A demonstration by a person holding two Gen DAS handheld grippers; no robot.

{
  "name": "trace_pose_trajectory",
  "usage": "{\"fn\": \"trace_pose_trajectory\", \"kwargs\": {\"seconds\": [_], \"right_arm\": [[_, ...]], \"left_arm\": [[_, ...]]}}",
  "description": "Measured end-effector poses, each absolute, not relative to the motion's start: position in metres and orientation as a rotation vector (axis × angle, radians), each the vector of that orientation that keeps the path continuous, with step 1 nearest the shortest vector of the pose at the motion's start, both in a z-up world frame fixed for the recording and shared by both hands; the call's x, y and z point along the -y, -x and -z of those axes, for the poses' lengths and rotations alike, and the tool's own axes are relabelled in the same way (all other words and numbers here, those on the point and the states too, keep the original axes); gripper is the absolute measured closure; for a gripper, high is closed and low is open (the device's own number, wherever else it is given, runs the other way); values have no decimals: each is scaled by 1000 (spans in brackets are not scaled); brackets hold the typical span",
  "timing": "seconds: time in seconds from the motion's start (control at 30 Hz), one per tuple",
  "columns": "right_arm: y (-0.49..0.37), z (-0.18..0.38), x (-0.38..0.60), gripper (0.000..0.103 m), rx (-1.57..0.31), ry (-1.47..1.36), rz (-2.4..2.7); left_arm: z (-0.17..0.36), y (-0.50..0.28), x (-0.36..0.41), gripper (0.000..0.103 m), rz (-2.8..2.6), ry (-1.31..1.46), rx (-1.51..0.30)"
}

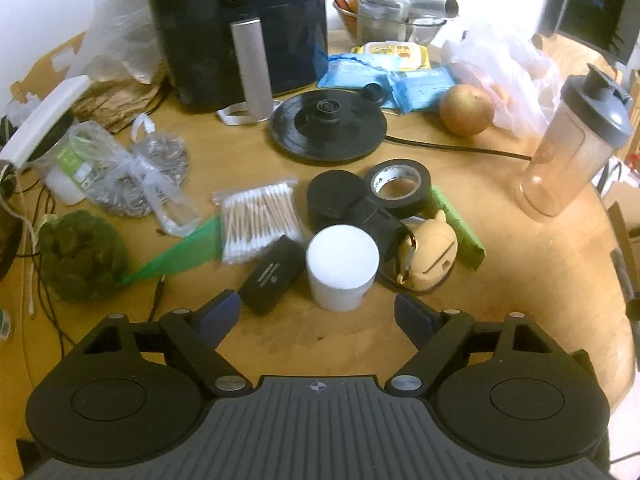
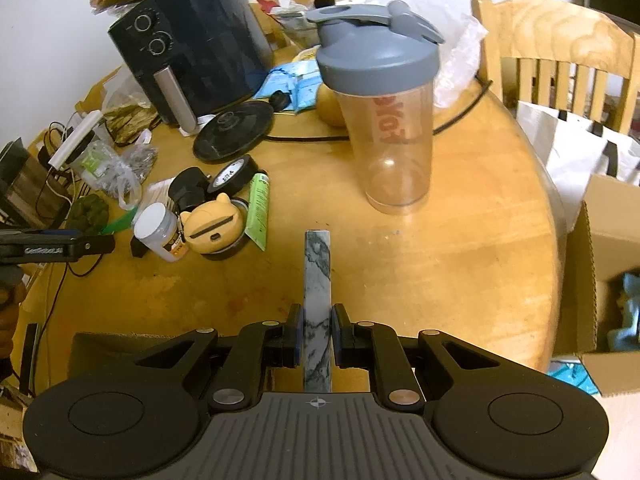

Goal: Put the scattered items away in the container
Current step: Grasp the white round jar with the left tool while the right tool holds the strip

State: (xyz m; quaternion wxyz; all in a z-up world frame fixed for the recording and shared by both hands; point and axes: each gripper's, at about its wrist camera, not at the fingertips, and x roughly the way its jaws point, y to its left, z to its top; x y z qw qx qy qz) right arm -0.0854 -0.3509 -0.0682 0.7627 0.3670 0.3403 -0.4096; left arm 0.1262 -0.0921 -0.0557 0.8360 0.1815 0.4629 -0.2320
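Note:
My left gripper (image 1: pixel 318 312) hangs open over the round wooden table (image 1: pixel 520 272), and a white-lidded jar (image 1: pixel 342 268) stands just ahead of its fingertips, untouched. Around the jar lie a small black case (image 1: pixel 274 274), a bag of cotton swabs (image 1: pixel 260 220), a black tape roll (image 1: pixel 398 188), a yellow bear-shaped case (image 1: pixel 434 252) and a green pack (image 1: pixel 460 228). My right gripper (image 2: pixel 317 332) is shut on a marble-patterned bar (image 2: pixel 318 272), held above the table. An open cardboard box (image 2: pixel 612 216) sits off the table's right edge.
A black air fryer (image 1: pixel 240 28) and a kettle base (image 1: pixel 328 128) stand at the back. A clear shaker bottle (image 2: pixel 384 112) with a grey lid stands ahead of the bar. A wooden chair (image 2: pixel 560 60) and a white bag (image 2: pixel 560 148) are behind the box.

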Motion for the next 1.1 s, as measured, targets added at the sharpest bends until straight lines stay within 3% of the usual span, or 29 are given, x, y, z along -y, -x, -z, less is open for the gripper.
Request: {"fn": "trace_pose_trajectory", "kwargs": {"seconds": [0.37,0.47,0.63,0.77,1.1], "right_arm": [[99,72,340,86,-729,-847,968],[103,73,338,86,-727,-858,988],[106,74,337,86,-726,-877,1018],[108,74,336,86,-722,-887,1037],[114,78,335,86,-713,-914,1060]], "left_arm": [[79,-153,117,28,556,-466,-986],[86,-158,124,37,573,-490,-1000],[94,-163,132,40,602,-516,-1010],[101,-167,139,49,617,-541,-1027],[106,-177,141,50,645,-533,-1057]]}}
